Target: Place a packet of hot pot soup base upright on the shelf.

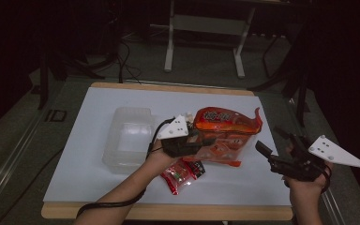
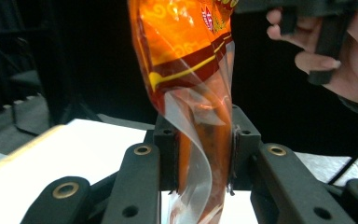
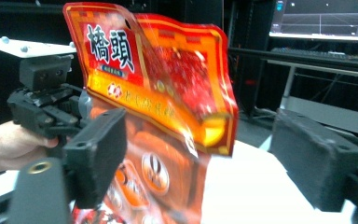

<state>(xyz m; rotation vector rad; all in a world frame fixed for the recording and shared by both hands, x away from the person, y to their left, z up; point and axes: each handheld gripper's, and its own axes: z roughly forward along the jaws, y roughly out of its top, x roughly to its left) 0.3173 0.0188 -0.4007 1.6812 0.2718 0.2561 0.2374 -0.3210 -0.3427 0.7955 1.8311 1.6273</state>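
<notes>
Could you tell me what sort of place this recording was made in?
Probably a dim lab or data-collection room: a white table on a grey floor, metal desk legs behind it, and a lit monitor on a bench.

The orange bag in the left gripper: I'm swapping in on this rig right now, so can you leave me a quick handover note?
Left gripper: shut on the orange bag, pinching its clear edge and holding it up over the white table.
Right gripper: open, jaws spread either side of the bag, not touching it.
Clear plastic container: on the table to the left, nothing visible inside.
Small red packet: lying on the table near the left hand.
Done: bag lifted.
Left: probably grip with the right, then deal with bag and packet.
</notes>
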